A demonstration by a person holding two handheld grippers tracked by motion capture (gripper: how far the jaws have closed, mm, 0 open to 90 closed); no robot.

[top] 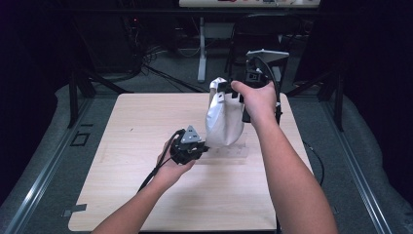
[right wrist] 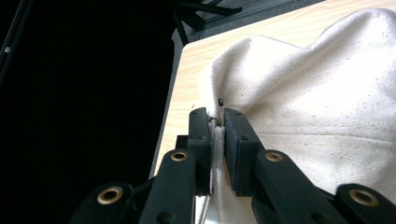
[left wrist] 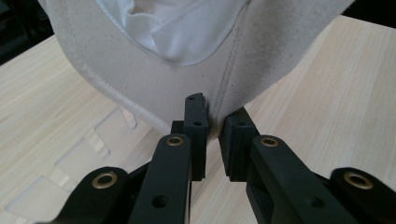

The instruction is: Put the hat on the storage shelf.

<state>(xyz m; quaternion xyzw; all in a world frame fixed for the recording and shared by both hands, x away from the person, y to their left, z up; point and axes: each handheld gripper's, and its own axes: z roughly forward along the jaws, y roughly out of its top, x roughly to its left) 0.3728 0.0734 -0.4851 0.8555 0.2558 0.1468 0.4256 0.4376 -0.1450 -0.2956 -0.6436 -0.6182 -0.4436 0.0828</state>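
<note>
Hanging over table (top: pixel 146 204): cloth bag (top: pixel 224 122) (both grippers clamped).

Fixed high view: above the near edge of the wooden table (top: pixel 146 195), facing forward and down — whole tabletop seen, dark floor beyond. Left gripper view: low over the wood, very near the white cloth bag (left wrist: pixel 140 79), looking up along it. Right gripper view: pressed close against the bag's fabric, toward the table edge. Shared by all three — bag and tabletop.
</note>
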